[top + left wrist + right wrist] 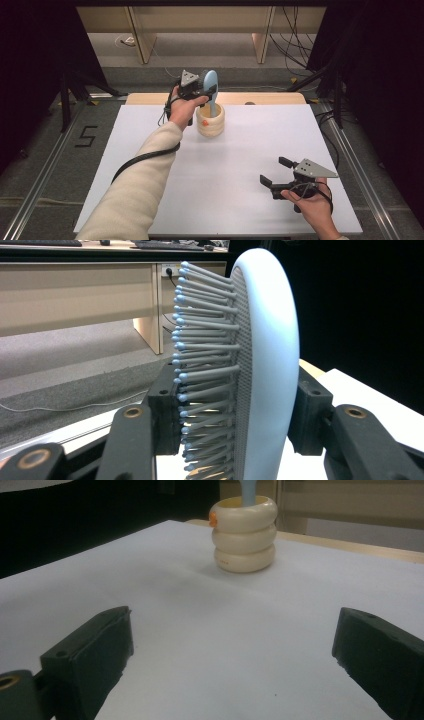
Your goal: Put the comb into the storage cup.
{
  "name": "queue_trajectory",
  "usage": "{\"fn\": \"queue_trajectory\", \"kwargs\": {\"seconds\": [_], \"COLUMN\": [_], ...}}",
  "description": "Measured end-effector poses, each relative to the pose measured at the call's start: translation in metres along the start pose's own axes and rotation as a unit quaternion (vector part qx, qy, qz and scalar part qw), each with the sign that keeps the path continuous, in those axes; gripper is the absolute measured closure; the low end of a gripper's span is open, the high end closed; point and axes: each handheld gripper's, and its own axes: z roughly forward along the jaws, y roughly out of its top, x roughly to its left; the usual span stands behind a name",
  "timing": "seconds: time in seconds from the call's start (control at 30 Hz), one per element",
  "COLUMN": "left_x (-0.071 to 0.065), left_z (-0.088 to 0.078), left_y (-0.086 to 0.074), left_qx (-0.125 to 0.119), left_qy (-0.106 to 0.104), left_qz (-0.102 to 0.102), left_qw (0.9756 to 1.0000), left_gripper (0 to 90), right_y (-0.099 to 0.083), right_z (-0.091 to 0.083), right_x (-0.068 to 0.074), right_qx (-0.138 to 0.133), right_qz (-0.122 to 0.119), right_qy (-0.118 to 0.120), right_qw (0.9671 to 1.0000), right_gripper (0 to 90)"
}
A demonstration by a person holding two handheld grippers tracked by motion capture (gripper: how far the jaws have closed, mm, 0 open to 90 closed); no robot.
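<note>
Your left gripper (204, 90) clamped on the brush (211, 85) head, bristles against one pad, back against the other; brush handle down in the cream holder (210, 122) at the table's (150, 150) far side; your right gripper (280, 172) released, jaws wide, nr the front edge, well apart from holder.

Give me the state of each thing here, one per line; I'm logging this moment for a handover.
Hairbrush: upright, handle down in the holder, head clamped by the left gripper.
Ringed cream holder: upright on the white table, brush handle inside.
Left gripper: shut on the hairbrush head.
Right gripper: open, nothing between its fingers, low over the table.
</note>
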Motion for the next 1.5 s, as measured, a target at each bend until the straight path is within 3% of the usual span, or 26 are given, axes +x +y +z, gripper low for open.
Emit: {"fn": "queue_trajectory", "kwargs": {"seconds": [0.5, 0.73, 1.07, 1.2, 1.5], "left_x": [0.001, 0.001, 0.007, 0.01, 0.016], "left_z": [0.006, 0.006, 0.003, 0.001, -0.006], "left_y": [-0.017, -0.017, -0.017, -0.017, -0.017], "left_qx": [0.011, 0.009, 0.011, 0.012, 0.013], "left_qy": [0.003, 0.006, 0.019, 0.038, 0.052], "left_qz": [-0.019, -0.023, -0.047, -0.079, -0.1], "left_qw": [0.9998, 0.9997, 0.9987, 0.9961, 0.9935], "left_gripper": [49.3, 49.1, 47.7, 46.6, 42.7], "right_y": [0.0, 0.0, 0.0, -0.001, -0.001], "right_z": [0.0, 0.0, 0.001, 0.002, 0.002], "right_x": [0.0, 0.001, 0.002, 0.002, 0.003], "right_qx": [0.001, 0.002, 0.003, 0.003, 0.005], "right_qz": [0.0, 0.001, 0.0, -0.001, -0.002], "right_qy": [0.001, 0.001, 0.003, 0.003, 0.003], "right_qw": [1.0, 1.0, 1.0, 1.0, 1.0], "right_gripper": [4.0, 4.0, 4.1, 4.1, 4.1]}}
